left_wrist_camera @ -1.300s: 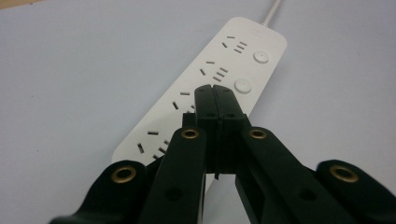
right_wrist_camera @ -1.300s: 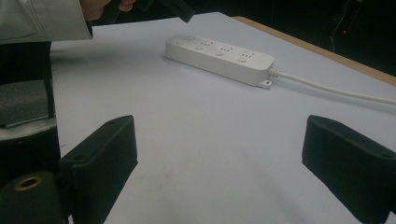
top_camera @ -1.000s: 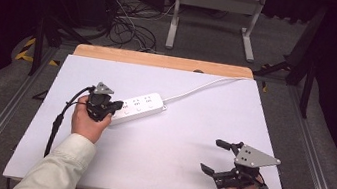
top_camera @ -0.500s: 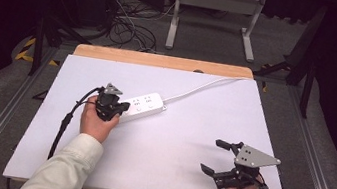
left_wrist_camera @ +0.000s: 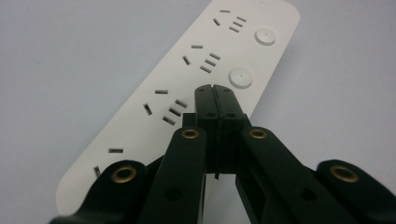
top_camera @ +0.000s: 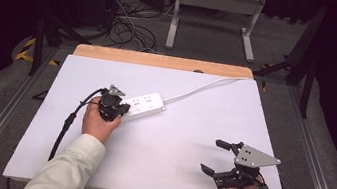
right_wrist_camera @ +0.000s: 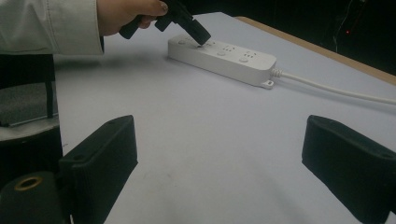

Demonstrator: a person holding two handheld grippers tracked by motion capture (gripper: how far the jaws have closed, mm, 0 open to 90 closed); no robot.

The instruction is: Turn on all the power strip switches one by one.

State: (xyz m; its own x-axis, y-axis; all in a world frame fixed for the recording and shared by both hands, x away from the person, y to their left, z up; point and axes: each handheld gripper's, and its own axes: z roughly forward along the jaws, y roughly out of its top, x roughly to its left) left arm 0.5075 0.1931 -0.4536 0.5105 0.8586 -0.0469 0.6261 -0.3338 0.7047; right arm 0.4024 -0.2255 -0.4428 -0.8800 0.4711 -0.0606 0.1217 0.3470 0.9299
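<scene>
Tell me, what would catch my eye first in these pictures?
A white power strip lies left of centre on the white table, its cord running to the far edge. The left gripper, shut, points its tips down at the strip's top beside a round button. The right gripper rests open at the near right corner, apart from everything.

One white plastic power strip [top_camera: 143, 104] lies on the one white rectangular surface [top_camera: 189, 143], toward ten o'clock of its middle. On the strip's top face, seen in the left gripper view, are two round white buttons [left_wrist_camera: 240, 78] and three full groups of socket slots [left_wrist_camera: 201, 58], with part of a fourth at the near end. One white cord [top_camera: 203, 87] leaves the strip toward one o'clock. There are two black claws: the left claw [top_camera: 121, 110] and the right claw [top_camera: 215, 157].
</scene>
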